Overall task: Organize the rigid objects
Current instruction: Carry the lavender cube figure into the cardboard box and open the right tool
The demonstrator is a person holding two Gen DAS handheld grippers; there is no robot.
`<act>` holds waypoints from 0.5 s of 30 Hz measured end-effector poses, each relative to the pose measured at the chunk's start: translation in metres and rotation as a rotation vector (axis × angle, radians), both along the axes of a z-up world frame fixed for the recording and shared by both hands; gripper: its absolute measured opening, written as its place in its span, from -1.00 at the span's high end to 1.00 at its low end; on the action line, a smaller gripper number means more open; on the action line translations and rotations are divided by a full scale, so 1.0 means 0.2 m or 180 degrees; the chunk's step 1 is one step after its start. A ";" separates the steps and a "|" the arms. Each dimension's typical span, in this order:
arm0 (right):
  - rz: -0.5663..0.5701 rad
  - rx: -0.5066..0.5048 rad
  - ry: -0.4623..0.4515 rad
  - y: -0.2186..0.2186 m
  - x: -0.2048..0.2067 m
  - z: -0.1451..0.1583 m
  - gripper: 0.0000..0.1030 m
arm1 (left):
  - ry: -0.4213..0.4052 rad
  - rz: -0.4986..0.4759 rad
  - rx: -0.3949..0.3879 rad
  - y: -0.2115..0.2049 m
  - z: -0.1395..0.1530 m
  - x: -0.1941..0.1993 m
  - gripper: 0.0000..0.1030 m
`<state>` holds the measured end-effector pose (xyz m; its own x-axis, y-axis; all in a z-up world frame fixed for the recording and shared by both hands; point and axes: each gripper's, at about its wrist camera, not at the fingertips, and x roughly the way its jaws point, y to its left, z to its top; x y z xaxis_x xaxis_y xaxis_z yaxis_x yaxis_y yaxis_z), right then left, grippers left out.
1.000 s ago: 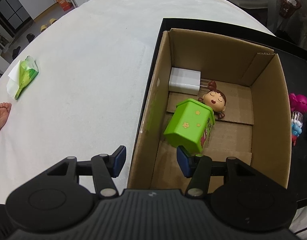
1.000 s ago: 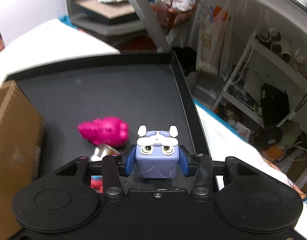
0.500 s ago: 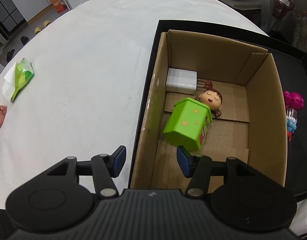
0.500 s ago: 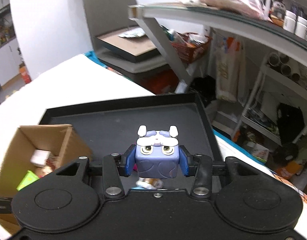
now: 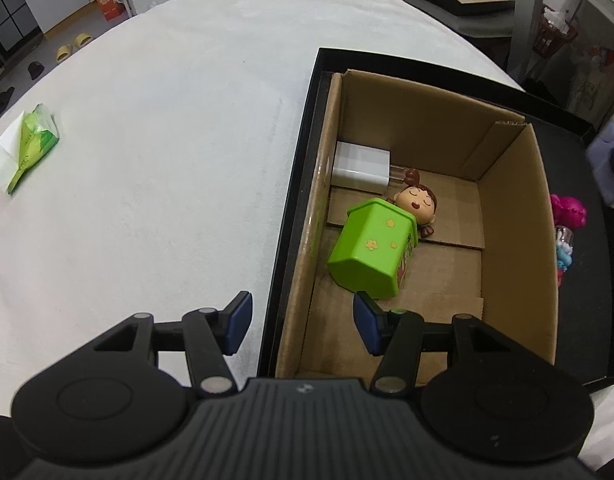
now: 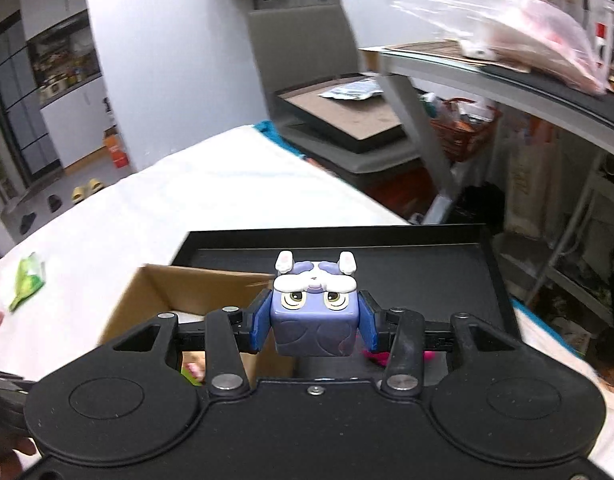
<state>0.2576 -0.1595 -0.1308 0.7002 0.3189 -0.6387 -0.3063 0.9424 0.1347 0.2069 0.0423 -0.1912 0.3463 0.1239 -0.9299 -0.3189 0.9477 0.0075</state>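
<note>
My right gripper (image 6: 314, 326) clamps purple cube toy (image 6: 313, 320); left gripper (image 5: 303, 322) wide, empty. Carry over cardboard box (image 5: 511, 216), lower into bare corner, avoid green bin (image 5: 371, 250).

right gripper (image 6: 313, 326) raised, swung left toward open cardboard box (image 6: 195, 292) | purple cube-shaped toy figure (image 6: 313, 320) now enters left view's right edge

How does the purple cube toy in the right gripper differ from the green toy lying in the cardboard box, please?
The purple cube toy is held upright in the air, clamped in the right gripper; the green toy lies tipped on its side on the floor of the cardboard box, untouched. The cube has a face with eyes and white ears; the green one is faceless, with small yellow stars. Both are blocky plastic toys.
</note>
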 end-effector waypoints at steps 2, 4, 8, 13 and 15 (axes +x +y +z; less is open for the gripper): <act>0.0077 0.0029 0.0023 0.05 -0.01 0.00 0.16 | -0.0079 -0.0005 -0.0025 0.01 0.01 -0.02 -0.05; 0.0139 -0.0014 0.0017 0.10 -0.02 0.00 0.16 | -0.0144 -0.0011 -0.0058 0.03 0.02 -0.03 -0.05; 0.0247 -0.0103 0.0051 0.19 -0.02 -0.03 0.16 | -0.0233 -0.0001 -0.0169 0.06 0.02 -0.05 -0.04; 0.0332 -0.0225 0.0066 0.28 -0.04 -0.08 0.16 | -0.0342 -0.0054 -0.0332 0.08 0.02 -0.07 0.12; 0.0381 -0.0265 0.0054 0.31 -0.05 -0.09 0.16 | -0.0377 -0.0067 -0.0351 0.08 0.01 -0.07 0.28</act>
<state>0.2468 -0.0972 -0.1488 0.6492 0.3449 -0.6780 -0.4154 0.9074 0.0639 0.1921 0.0586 -0.1896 0.4558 0.0147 -0.8900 -0.2914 0.9472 -0.1336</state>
